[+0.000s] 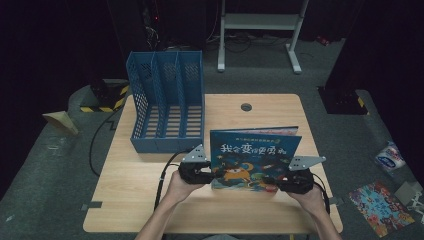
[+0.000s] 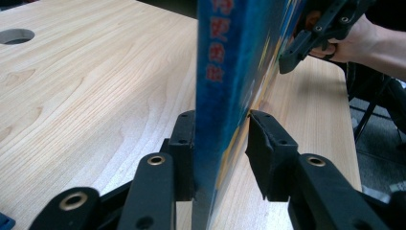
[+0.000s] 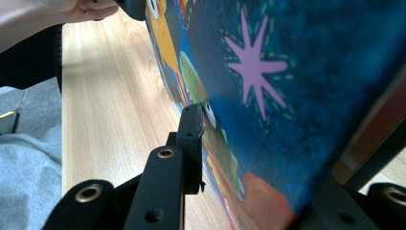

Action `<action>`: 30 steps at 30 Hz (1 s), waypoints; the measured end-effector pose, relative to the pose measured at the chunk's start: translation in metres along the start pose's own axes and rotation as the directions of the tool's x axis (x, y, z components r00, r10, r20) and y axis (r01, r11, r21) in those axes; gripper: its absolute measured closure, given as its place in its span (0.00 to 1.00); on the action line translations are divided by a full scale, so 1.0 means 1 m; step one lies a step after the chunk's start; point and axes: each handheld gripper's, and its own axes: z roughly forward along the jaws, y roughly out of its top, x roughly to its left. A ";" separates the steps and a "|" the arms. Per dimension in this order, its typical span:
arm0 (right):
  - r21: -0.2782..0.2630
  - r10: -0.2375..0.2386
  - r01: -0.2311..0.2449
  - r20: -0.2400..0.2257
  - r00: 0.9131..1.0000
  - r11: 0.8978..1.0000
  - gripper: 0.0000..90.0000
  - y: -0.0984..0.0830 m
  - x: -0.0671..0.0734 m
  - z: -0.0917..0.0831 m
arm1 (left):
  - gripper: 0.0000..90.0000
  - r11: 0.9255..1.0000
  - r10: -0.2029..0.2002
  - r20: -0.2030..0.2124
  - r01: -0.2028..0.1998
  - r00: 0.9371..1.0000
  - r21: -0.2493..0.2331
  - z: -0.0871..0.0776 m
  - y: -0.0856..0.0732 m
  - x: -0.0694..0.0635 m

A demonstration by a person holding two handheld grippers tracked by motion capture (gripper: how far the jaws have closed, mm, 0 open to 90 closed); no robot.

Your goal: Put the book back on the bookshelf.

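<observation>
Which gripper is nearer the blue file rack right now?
Left. The left gripper holds the book's near-left corner, just in front of the file rack. The right gripper holds the book's opposite corner, farther from the rack.

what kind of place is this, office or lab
Probably a lab or recording studio, not an ordinary office: black curtains around one wooden table, cables and a metal stand frame behind, carpeted floor with hazard-taped gear.

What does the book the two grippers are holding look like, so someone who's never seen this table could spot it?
On the light wooden table, look just right of the blue three-slot file rack, toward the near edge. The book stands upright there between the left gripper and right gripper. Its dark blue cover with large yellow characters and an orange cartoon creature sets it apart.
</observation>
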 end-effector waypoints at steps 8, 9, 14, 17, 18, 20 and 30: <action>0.008 0.021 -0.021 -0.026 0.999 1.000 0.70 0.000 -0.005 -0.003 | 0.84 0.998 0.054 0.074 -0.055 0.996 0.013 -0.005 -0.002 -0.008; 0.007 0.023 -0.023 -0.027 0.999 1.000 0.69 0.000 -0.006 -0.003 | 0.85 0.998 0.053 0.084 -0.055 0.995 0.013 -0.006 -0.003 -0.008; 0.001 0.036 -0.036 -0.028 0.999 0.999 0.66 -0.001 -0.008 -0.004 | 0.88 0.998 0.055 0.107 -0.057 0.993 0.014 -0.006 -0.003 -0.010; -0.003 0.031 -0.031 -0.014 0.999 1.000 0.65 -0.003 -0.008 -0.005 | 0.89 0.998 0.065 0.110 -0.066 0.992 0.012 -0.007 -0.003 -0.012; -0.008 0.031 -0.031 -0.017 0.999 0.999 0.65 -0.004 -0.009 -0.005 | 0.89 0.998 0.066 0.110 -0.068 0.992 0.010 -0.007 -0.003 -0.013; -0.015 0.032 -0.033 -0.016 0.999 0.999 0.64 -0.005 -0.009 -0.005 | 0.90 0.998 0.067 0.108 -0.068 0.992 0.008 -0.008 -0.002 -0.014; -0.050 0.078 -0.083 -0.080 0.994 0.995 0.58 -0.010 -0.015 -0.007 | 0.91 0.997 0.071 0.108 -0.072 0.992 0.002 -0.010 0.000 -0.017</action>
